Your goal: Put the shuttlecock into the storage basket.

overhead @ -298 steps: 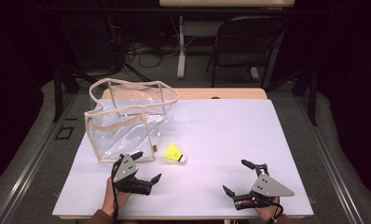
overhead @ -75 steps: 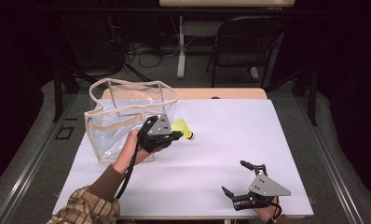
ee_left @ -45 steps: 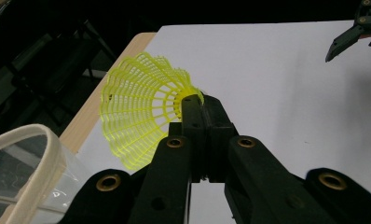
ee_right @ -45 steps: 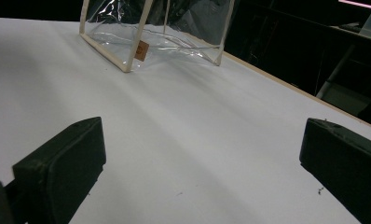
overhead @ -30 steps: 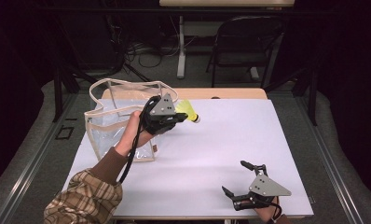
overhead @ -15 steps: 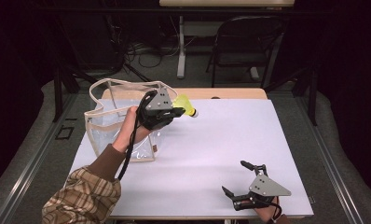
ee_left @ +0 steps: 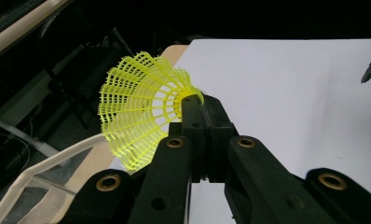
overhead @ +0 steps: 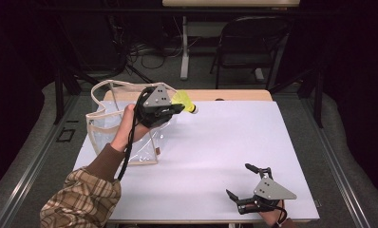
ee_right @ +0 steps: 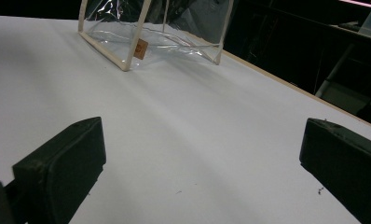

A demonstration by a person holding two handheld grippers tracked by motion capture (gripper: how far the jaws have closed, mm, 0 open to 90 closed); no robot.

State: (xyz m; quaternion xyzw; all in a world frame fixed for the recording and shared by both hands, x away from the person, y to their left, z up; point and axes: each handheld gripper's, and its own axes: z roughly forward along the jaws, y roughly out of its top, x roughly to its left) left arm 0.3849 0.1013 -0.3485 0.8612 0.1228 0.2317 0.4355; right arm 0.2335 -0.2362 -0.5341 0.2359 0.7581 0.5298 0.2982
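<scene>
Shuttlecock [overhead: 186, 100] is now up off the table [overhead: 234, 142], pinched at its cork end by the left gripper [overhead: 175, 109]; approx 10 s back it lay on the table just beside the clear bag [overhead: 106, 128]. In the left gripper view the fingers [ee_left: 193, 121] are clamped narrow on the base w/ the yellow skirt [ee_left: 141, 121] fanning out to the left, over the bag's cream rim. Since half a sec ago the hand sits much the same, so the lift looks finished. Shuttlecock hangs near the bag's far right corner, above the rim, not yet over the opening. Judgement: next is a short carry left over the mouth, then release. Right gripper [overhead: 246, 185] rests at the near right of the table, fingers [ee_right: 67, 158] wide, holding nothing, same spot as before.
</scene>
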